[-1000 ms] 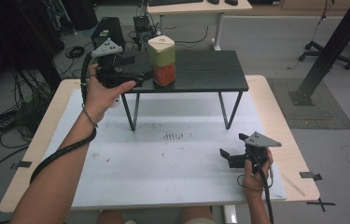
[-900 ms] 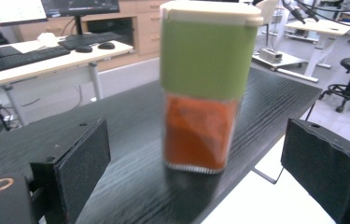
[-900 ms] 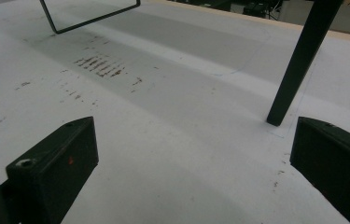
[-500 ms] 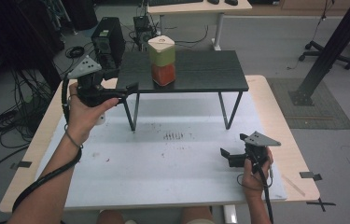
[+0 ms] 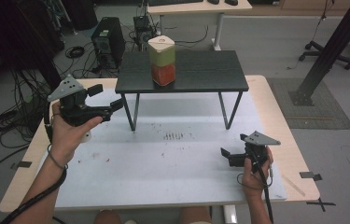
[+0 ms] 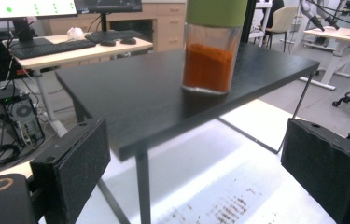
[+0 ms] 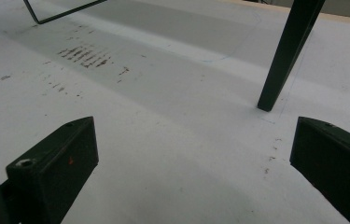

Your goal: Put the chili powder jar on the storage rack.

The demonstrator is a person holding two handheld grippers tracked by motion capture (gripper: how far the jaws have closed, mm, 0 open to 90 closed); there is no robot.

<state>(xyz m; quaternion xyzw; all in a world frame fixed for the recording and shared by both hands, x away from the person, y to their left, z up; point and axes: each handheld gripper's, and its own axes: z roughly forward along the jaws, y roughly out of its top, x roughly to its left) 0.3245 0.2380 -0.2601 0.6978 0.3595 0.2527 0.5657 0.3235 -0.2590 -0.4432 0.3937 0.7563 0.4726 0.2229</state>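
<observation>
Now | left claw (image 5: pixel 108 97) apart, off shelf (image 5: pixel 182 84) edge | right claw (image 5: pixel 232 151) apart, bare mat (image 5: pixel 163 163)

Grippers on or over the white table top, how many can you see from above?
2. The left gripper is held above the table's left edge, jaws open toward the black shelf. The right gripper rests low near the front right, jaws open and empty.

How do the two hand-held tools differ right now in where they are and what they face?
The left tool is held up in the air beside the black shelf's left end, while the right tool sits low over the white mat. The left tool faces the jar of orange powder on the shelf; the right tool faces the stained mat and a shelf leg. Both have their jaws open with nothing between them.
</observation>
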